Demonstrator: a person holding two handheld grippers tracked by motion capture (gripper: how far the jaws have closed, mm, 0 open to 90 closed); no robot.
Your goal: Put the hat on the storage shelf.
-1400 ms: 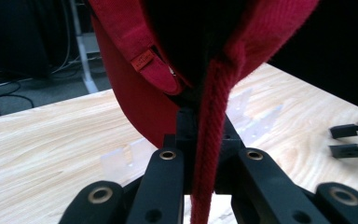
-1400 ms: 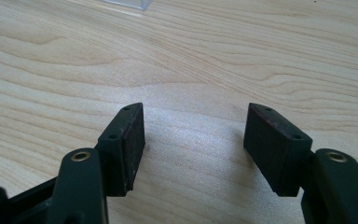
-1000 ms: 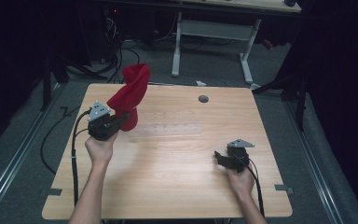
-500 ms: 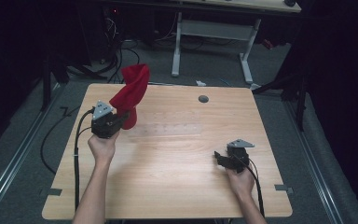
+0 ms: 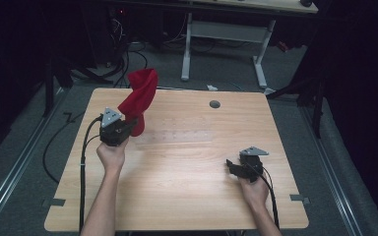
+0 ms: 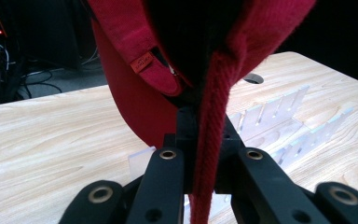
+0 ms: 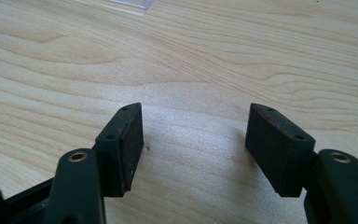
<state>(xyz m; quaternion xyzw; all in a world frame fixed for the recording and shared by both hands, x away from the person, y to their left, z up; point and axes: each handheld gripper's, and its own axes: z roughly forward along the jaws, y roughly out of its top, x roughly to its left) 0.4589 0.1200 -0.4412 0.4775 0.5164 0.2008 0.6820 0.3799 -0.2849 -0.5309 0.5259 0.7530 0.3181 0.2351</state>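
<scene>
A red cap [image 5: 140, 93] hangs up off the table's left side, and my left gripper [image 5: 132, 124] is shut on its lower edge. In the left gripper view a thick red fabric band [image 6: 212, 140] runs down between the closed jaws, with the red cap [image 6: 130, 74] billowing above. A clear plastic slotted rack [image 5: 177, 133] lies flat on the table just right of the cap; the rack [image 6: 279, 121] sits beyond the jaws. My right gripper [image 5: 232, 165] rests near the front right with jaws spread; the right gripper [image 7: 196, 144] holds nothing over bare wood.
The wooden table [image 5: 187, 196] has a round cable hole [image 5: 214, 104] at the back. A corner of clear plastic [image 7: 130, 3] shows ahead of the right gripper. Black cables trail off the left edge. Another desk's legs stand behind.
The left hand has edged slightly to the right with the cap still gripped. The right gripper has stayed put.
</scene>
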